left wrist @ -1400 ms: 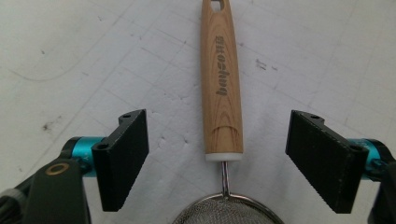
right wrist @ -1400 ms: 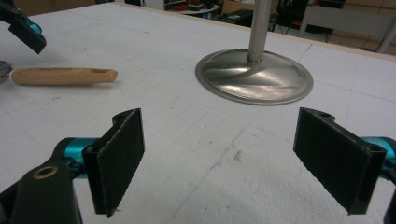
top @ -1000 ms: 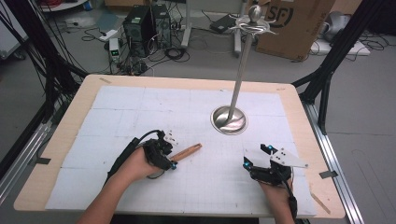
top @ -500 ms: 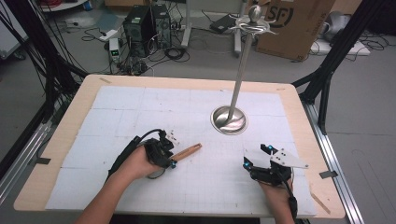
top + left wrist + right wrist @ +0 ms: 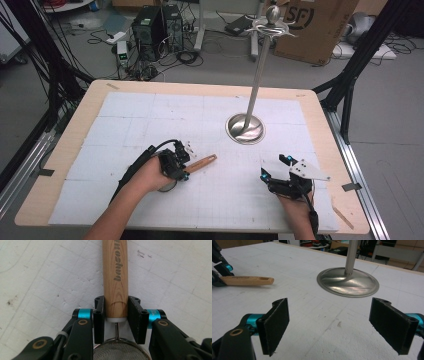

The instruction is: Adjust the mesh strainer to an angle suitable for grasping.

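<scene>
High view showed the left gripper near the front edge of the surface, left of centre, with the strainer's wooden handle pointing toward the metal stand. From the left gripper view, the jaws had just been closing and stood snug against both sides of the handle near its ferrule, the mesh bowl sitting beneath them. The right gripper waited near the front right corner, its jaws spread wide and holding nothing. The grasp looked to be the step in hand. Lifting next would probably call for a firm pinch, since the bowl end could swing down.
</scene>
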`<state>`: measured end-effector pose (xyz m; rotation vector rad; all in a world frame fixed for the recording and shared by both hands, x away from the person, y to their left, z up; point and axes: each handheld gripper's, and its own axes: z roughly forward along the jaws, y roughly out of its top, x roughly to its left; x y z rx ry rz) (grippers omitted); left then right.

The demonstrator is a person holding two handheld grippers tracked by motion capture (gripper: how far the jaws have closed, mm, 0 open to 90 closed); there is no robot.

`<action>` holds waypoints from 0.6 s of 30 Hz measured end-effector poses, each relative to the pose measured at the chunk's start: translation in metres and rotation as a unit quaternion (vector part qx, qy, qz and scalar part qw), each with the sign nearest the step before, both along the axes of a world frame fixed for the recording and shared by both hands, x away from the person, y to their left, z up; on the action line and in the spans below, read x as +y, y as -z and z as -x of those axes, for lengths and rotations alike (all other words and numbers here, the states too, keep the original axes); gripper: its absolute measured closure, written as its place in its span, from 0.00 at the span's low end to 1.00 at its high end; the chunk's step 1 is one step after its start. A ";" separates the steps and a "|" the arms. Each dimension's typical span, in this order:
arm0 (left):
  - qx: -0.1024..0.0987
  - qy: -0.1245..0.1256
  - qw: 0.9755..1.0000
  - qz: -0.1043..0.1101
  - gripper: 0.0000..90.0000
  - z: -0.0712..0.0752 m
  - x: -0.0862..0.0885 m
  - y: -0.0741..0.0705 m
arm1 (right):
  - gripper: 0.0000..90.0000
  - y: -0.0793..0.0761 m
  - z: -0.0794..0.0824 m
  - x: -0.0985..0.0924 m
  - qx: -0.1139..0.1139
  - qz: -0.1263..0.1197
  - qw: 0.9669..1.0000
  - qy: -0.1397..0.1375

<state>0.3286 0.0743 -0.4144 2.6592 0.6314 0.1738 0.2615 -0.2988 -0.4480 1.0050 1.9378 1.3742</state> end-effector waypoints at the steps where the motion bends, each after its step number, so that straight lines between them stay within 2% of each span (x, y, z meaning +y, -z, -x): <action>1: -0.002 -0.002 1.000 0.000 0.76 0.001 0.000 0.000 | 0.17 0.000 0.000 0.000 0.001 -0.001 1.000 0.000; 8: -0.013 0.016 1.000 -0.003 0.77 0.002 0.000 -0.001 | 0.17 0.000 -0.001 0.000 -0.001 -0.001 1.000 -0.001; 18: -0.026 0.015 0.999 0.040 0.77 0.004 0.006 -0.011 | 0.17 0.000 0.000 0.000 -0.002 0.000 1.000 -0.001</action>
